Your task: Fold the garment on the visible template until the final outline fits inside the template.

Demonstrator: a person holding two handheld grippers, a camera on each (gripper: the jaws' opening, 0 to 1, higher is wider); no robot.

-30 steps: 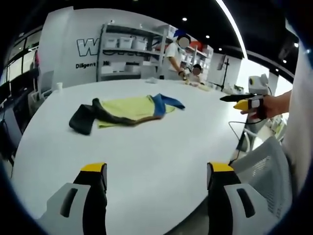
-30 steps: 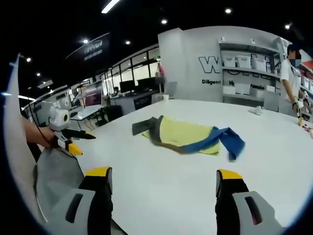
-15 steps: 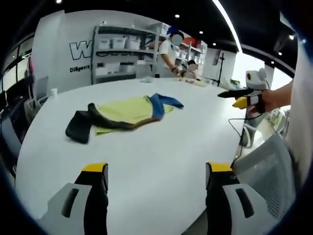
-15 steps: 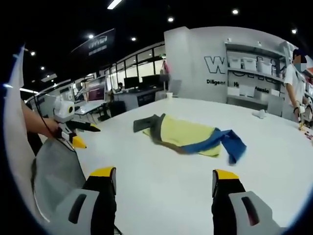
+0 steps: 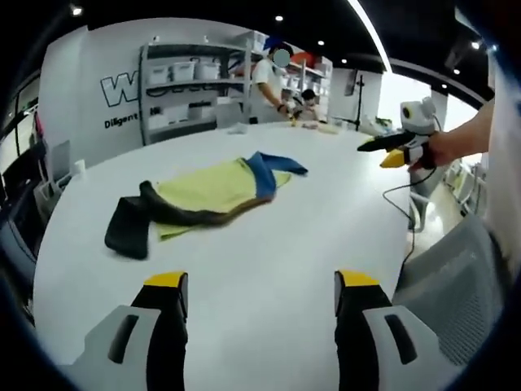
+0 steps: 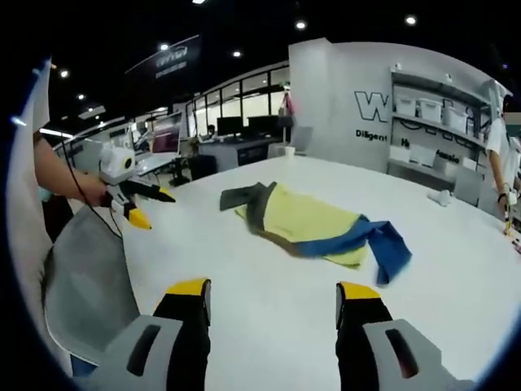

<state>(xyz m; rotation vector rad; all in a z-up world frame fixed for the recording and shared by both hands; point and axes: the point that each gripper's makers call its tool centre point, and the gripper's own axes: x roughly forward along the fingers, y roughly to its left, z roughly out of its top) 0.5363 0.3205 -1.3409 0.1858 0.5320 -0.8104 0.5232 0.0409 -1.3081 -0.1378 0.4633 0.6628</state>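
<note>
Left gripper (image 5: 256, 287) jaws wide, empty, bottom of frame | right gripper (image 6: 273, 295) jaws wide, empty | garment (image 5: 203, 189) crumpled mid-frame on white table (image 5: 269, 244), well apart from both | step: approach, no fold begun | template not discernible | next: reach in, pinch garment edges, spread flat.

The left gripper view is looking forward from low over the near edge of the white table (image 5: 269, 244), facing the shelving wall (image 5: 191, 77) at about 11 o'clock, well back from the garment (image 5: 207, 191). The right gripper view is looking across the same table (image 6: 269, 269) from its own near edge, facing the garment (image 6: 313, 228) at 12 o'clock. Both views are sharing the tabletop, the garment and the lettered wall, and each is catching the other gripper at its side.
</note>
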